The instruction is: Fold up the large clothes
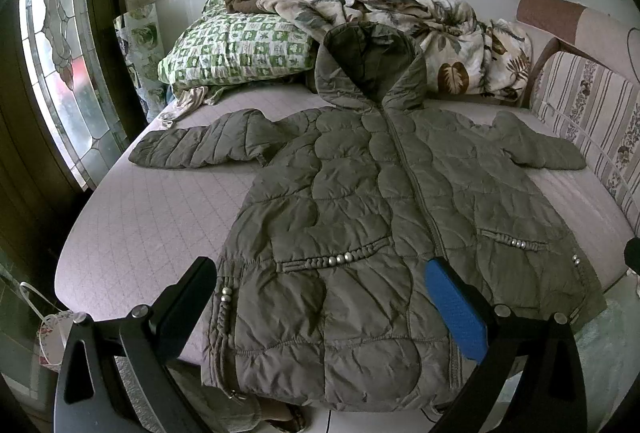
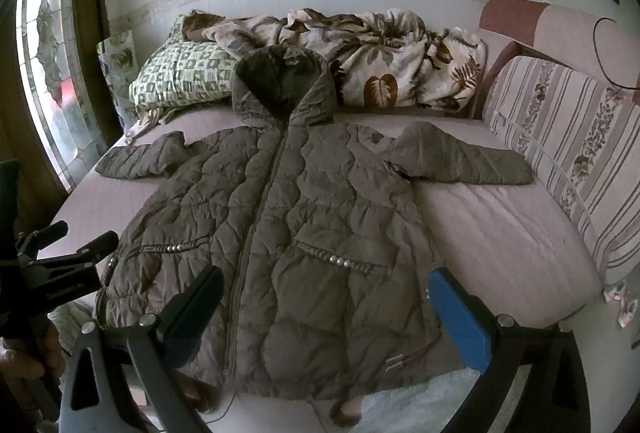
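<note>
Nearest: left hand-held gripper (image 1: 320, 307) above the coat's hem, fingers spread wide apart, nothing between them, no contact with the fabric. Right hand-held gripper (image 2: 326, 313) likewise above the hem, fingers spread wide, nothing held. Beneath both: olive quilted coat (image 1: 360, 217) laid flat and face up on the bed (image 1: 132, 229), zip closed, hem hanging slightly over the near edge of the mattress. Beaded pocket trim (image 1: 336, 259) on either side of the zip. Sleeves stretched outward to left and right, flat on the pink sheet. Hood (image 1: 368, 69) propped up at the far end, resting against the bedding. Behind: green checked pillow (image 1: 236, 49) to the left, crumpled leaf-print blanket (image 1: 448, 37) to the right. Striped cushion (image 2: 568, 141) along the right side. Stained-glass window (image 1: 60, 45) at far left.
</note>
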